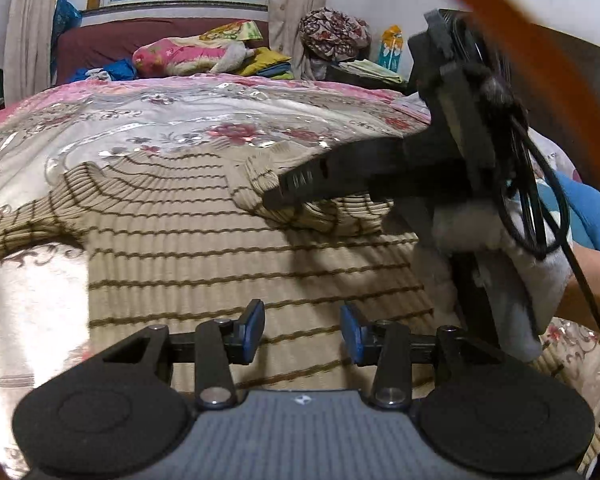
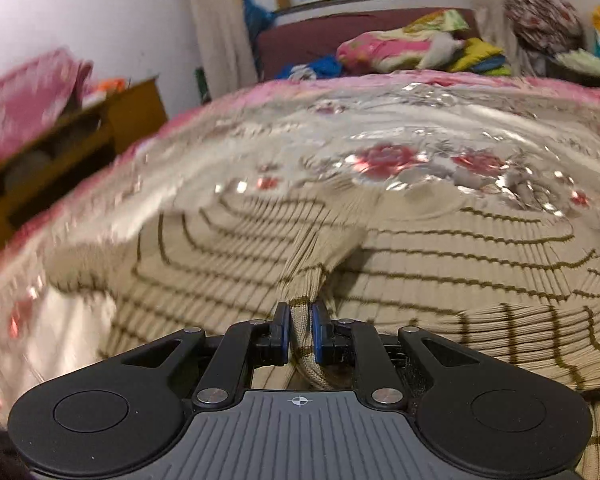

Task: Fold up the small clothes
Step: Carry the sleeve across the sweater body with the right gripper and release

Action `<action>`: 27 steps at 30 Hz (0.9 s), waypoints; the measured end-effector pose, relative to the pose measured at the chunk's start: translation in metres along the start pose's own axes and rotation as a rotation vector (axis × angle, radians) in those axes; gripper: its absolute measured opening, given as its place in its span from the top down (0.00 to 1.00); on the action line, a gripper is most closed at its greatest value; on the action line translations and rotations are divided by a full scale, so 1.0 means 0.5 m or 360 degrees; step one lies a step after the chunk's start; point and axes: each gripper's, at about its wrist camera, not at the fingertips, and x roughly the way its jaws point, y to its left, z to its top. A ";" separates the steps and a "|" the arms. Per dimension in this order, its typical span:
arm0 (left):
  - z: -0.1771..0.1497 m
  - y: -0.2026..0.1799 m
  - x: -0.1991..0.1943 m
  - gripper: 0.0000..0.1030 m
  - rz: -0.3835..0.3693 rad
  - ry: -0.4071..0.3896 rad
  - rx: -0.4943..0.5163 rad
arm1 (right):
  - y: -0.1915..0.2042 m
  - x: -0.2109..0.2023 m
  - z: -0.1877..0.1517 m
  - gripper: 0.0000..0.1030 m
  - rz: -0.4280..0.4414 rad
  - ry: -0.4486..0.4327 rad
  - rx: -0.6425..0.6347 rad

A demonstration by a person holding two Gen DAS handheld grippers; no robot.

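A beige ribbed sweater with thin brown stripes lies flat on the floral bedspread. Its one sleeve stretches out to the left. My left gripper hovers open over the sweater's lower body, with nothing between its blue pads. In the left wrist view my right gripper reaches in from the right, over a bunched fold near the collar. In the right wrist view, my right gripper is shut on a ribbed sleeve end, pulled across the sweater.
Folded quilts and clothes pile up at the dark red headboard under the window. A wooden cabinet stands left of the bed. A gloved hand and black cable sit behind the right gripper. Bare bedspread lies beyond the sweater.
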 end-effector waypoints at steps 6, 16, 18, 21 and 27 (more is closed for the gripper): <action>0.007 0.031 -0.012 0.54 -0.0021 -0.0037 -0.0067 | 0.046 0.013 0.003 0.84 -0.0050 0.0032 -0.0258; 0.013 0.053 -0.030 0.54 -0.0001 -0.0091 -0.0121 | 0.111 0.045 -0.003 0.87 -0.0013 0.0061 -0.0401; 0.012 0.055 -0.032 0.54 0.0000 -0.0094 -0.0125 | 0.117 0.043 -0.005 0.86 -0.0017 0.0059 -0.0429; 0.011 0.056 -0.039 0.54 -0.0002 -0.0104 -0.0130 | 0.110 0.038 -0.002 0.84 0.0083 0.0102 -0.0393; 0.010 0.063 -0.042 0.54 0.0006 -0.0106 -0.0157 | 0.110 0.015 0.002 0.79 0.0176 0.0076 -0.0420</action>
